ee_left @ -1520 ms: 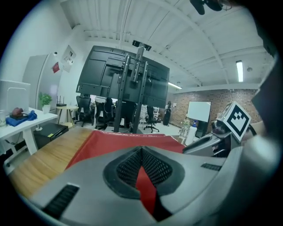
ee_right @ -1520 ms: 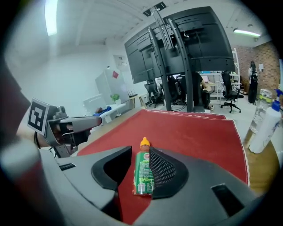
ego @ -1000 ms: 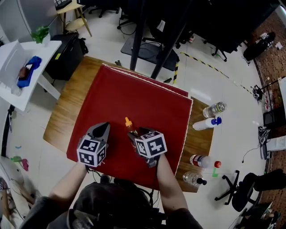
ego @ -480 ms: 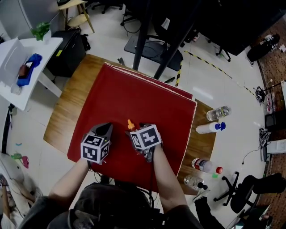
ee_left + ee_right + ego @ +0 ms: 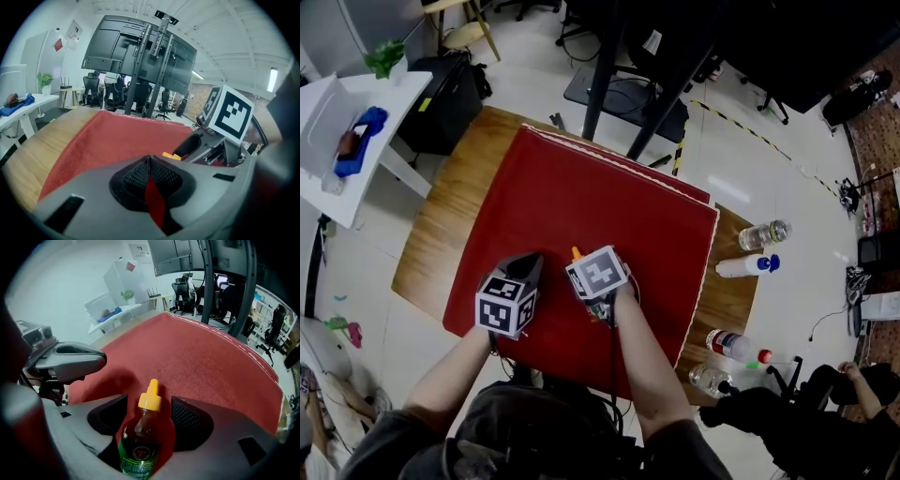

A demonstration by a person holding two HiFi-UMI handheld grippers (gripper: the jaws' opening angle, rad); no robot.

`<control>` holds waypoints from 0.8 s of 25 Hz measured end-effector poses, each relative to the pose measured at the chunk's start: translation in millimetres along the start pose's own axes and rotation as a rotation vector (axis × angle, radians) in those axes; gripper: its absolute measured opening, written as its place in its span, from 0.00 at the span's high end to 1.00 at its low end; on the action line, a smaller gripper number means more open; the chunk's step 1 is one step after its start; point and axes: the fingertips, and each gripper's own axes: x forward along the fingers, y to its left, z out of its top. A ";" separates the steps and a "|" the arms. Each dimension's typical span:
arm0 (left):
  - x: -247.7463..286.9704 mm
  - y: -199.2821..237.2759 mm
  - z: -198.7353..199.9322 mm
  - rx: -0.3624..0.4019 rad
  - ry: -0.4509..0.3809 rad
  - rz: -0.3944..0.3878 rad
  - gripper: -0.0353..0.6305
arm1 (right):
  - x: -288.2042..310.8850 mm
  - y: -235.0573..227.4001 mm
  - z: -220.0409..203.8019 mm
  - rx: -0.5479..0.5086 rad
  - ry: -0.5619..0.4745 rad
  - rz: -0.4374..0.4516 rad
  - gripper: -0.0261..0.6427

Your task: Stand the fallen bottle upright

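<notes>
Red cloth point(image 5: 581, 197): we find the right gripper point(image 5: 147, 405) jaws just opened, bottle point(image 5: 142, 439) standing upright between them, ungripped; left gripper point(image 5: 149, 176) jaws closed, empty.

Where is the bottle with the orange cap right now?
In the right gripper view the bottle sits between the right gripper's jaws, which have just been closing yet stand apart, over the red cloth, with the left gripper close on its left.

Office-lab space: black swivel office chairs point(image 5: 92, 89) at 12 o'clock, large black screen on metal stand point(image 5: 140, 51), yellow-black striped floor tape point(image 5: 750, 138) at 2 o'clock.
</notes>
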 end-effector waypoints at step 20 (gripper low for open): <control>-1.0 10.6 -1.7 -0.014 0.005 0.020 0.91 | 14.4 -0.7 -1.2 -0.085 0.091 -0.072 0.57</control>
